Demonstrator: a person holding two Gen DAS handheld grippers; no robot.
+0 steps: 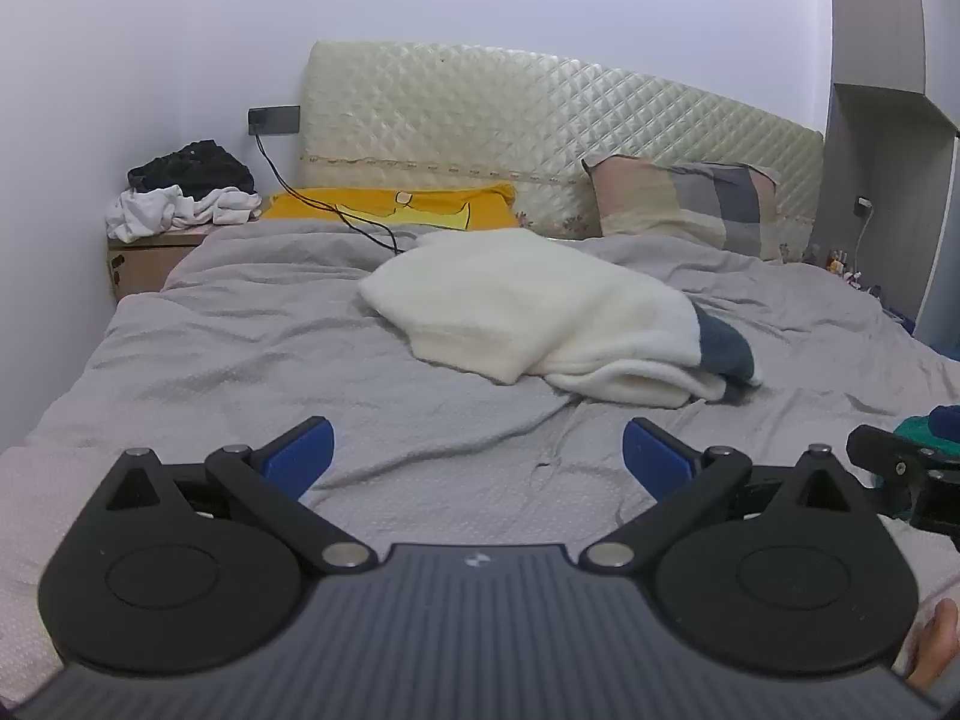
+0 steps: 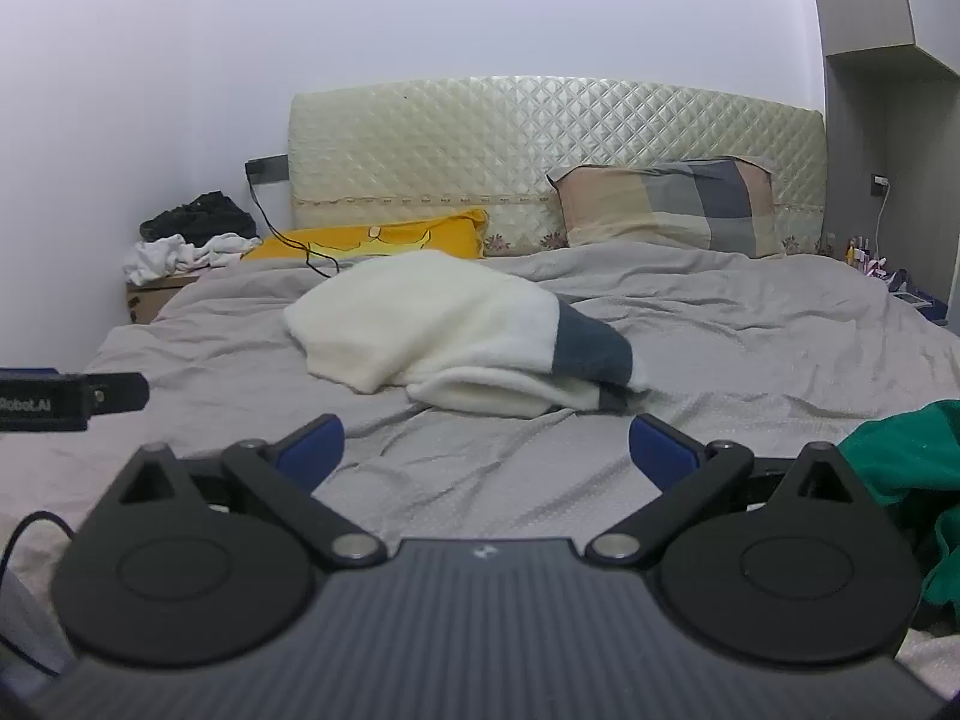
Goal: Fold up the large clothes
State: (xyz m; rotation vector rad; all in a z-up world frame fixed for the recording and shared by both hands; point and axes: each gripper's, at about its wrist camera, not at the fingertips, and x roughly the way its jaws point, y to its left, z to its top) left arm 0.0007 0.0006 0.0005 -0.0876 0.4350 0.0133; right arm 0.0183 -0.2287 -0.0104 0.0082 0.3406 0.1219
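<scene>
A folded cream fleece garment [image 1: 534,306] with a dark blue-grey cuff lies in the middle of the grey bed; it also shows in the right wrist view [image 2: 444,330]. A green garment [image 2: 900,474] lies crumpled at the right edge of the bed, a sliver of it in the left wrist view [image 1: 918,426]. My left gripper [image 1: 477,456] is open and empty above the near sheet, short of the cream garment. My right gripper [image 2: 486,450] is open and empty, just in front of the cream garment, with the green one to its right.
The grey bedsheet [image 1: 240,348] is wrinkled. A yellow pillow [image 1: 420,210] and a patchwork pillow [image 1: 684,204] lie at the quilted headboard [image 1: 510,120]. A black cable [image 1: 336,210] crosses the yellow pillow. Clothes [image 1: 180,192] are piled on a bedside box at left.
</scene>
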